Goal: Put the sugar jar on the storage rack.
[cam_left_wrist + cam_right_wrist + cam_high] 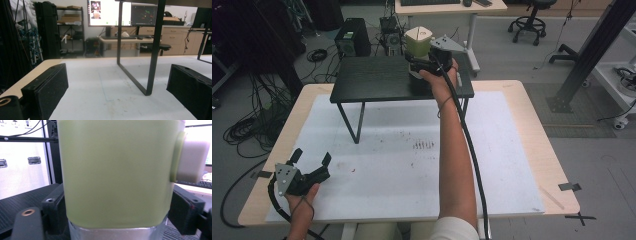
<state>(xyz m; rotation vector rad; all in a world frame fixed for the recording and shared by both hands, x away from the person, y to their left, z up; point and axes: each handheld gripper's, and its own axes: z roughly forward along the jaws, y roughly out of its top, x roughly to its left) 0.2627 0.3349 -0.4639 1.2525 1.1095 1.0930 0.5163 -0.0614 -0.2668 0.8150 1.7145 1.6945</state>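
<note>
Nearest the person, at about 8 o'clock on the worktop (512,150), the left gripper (310,159) rests in the hand with its jaws spread wide and nothing between them; in the left gripper view the two black pads stand well apart, pointing toward the legs of the small black stand (377,80).

Farther off, toward 12 o'clock, the right arm reaches out over the worktop to that stand. There the right gripper (422,64) has its jaws pressed against the two sides of the green container (419,41), which stands upright on the stand's top, long axis vertical. In the right gripper view the container (115,172) sits squarely between the jaws, a silver band at its base and a pale knob on one side. The right hand holds it outright; the left is well apart, so any lift looks to fall to the right.
</note>
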